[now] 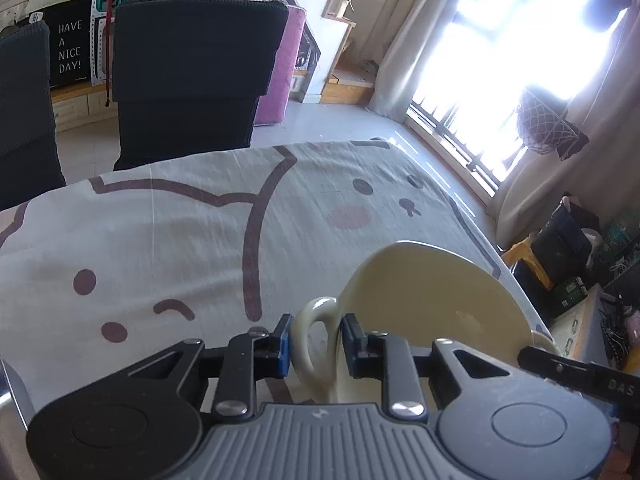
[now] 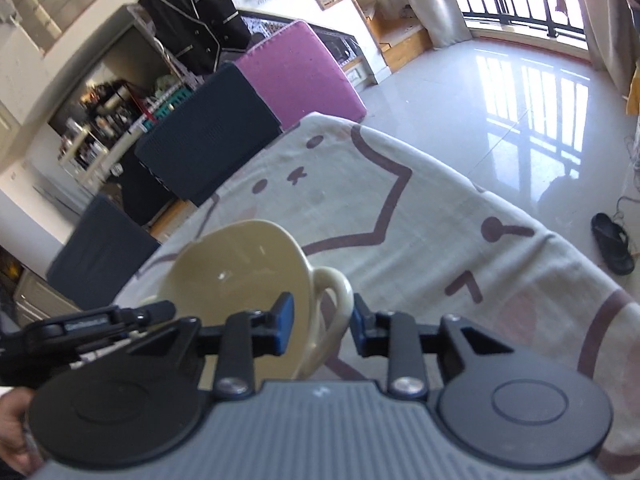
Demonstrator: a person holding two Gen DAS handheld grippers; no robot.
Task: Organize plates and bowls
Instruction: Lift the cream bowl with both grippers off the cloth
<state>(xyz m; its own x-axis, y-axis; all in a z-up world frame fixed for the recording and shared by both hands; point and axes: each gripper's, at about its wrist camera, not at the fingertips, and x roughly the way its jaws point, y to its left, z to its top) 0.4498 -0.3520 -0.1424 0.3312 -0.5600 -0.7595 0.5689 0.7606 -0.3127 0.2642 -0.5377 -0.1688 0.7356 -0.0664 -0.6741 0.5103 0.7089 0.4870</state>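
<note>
2 views, 1 cream bowl with a loop handle on each side, resting on the cat-print tablecloth near the table's edge.

left wrist view: left gripper around the near loop handle, 1 blue-padded finger outside the loop, the other between loop and bowl wall. pads look pressed onto the loop or very nearly so; judged a grip on the handle, though a thin gap on either side cannot be ruled out. bowl seemingly empty, glossy inside. far right, dark tip of the other gripper reaching the opposite handle.

right wrist view: right gripper straddling the other handle, left pad inside against the bowl wall side, right pad just beside the loop's outer curve with a slim gap showing. not clamped yet, by the look of it. left gripper's dark finger visible at the far rim. a hand at the lower left corner.

handling, as a judgement: glazed ceramic, so stiff, fairly heavy, slick under the pads and breakable if dropped or knocked on the table edge. loops thin and likely the weakest part; best held low on each loop near the wall, both sides lifted together and level, no twisting between the 2 grips.
</note>
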